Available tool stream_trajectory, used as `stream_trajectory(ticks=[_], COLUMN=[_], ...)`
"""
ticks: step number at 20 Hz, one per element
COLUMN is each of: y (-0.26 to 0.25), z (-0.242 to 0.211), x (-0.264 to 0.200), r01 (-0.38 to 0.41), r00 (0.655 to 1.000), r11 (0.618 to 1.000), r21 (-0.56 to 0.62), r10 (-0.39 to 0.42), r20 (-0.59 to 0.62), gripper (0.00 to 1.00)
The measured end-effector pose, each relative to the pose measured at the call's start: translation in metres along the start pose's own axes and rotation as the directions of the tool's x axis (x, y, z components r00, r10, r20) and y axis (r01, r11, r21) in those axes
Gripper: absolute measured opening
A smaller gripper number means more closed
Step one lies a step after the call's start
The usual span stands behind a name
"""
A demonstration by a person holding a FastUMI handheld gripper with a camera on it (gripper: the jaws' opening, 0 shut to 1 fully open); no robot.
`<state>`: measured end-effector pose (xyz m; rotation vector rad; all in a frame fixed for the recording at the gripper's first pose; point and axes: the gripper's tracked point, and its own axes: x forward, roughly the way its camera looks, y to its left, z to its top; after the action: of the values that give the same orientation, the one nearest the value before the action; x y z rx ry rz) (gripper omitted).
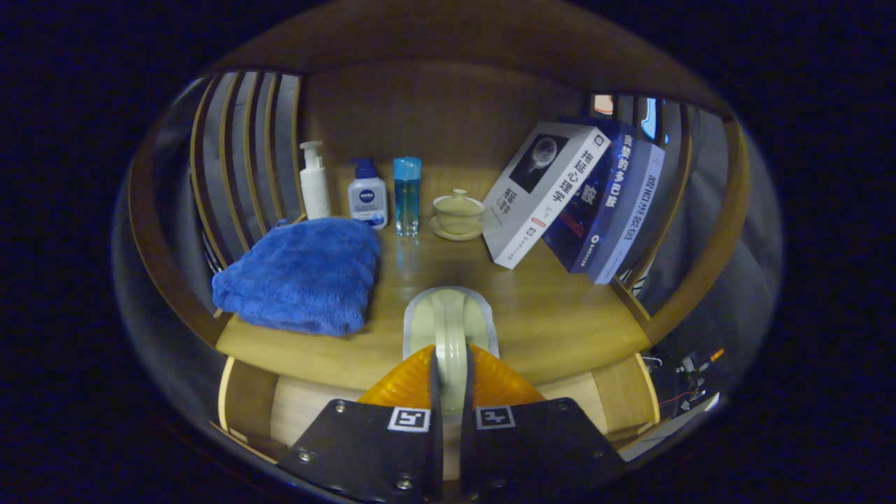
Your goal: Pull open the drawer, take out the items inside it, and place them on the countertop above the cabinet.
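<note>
Gripper [451, 392] fingers clamp pale cup [450, 329] (above countertop [560, 315]).

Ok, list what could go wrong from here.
1. The gripper pinches only the rim of the pale dish held on edge; it could slip or tip when released.
2. Moving further in, it might brush the towel.
3. The leaning books could slide if the countertop is bumped.

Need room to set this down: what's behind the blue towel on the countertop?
Behind the blue towel stand a white pump bottle and a blue-capped white bottle, against the wooden back panel. The towel covers their bases. The gripper is shut on a pale tube.
</note>
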<state>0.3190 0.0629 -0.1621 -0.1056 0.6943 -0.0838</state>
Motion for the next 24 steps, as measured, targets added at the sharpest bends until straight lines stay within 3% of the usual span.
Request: stream_trajectory(ticks=[8,11,12,13,18,24], y=[0.007,0.007,0.009,0.01,0.004,-0.007], z=[0.027,0.024,0.025,0.026,0.036,0.016], x=[0.029,0.036,0.022,0.026,-0.013,-0.096], r01=[-0.041,-0.034,-0.038,-0.037,-0.033,-0.048], r00=[0.995,0.994,0.993,0.992,0.974,0.926], r11=[0.999,0.999,0.999,0.999,0.999,0.998], r21=[0.013,-0.005,-0.01,-0.012,0.002,0.039], r10=[0.039,0.034,0.039,0.038,0.031,0.029], r20=[0.096,0.101,0.108,0.121,0.223,0.377], gripper=[0.1,0.21,0.21,0.29,0.29,0.29])
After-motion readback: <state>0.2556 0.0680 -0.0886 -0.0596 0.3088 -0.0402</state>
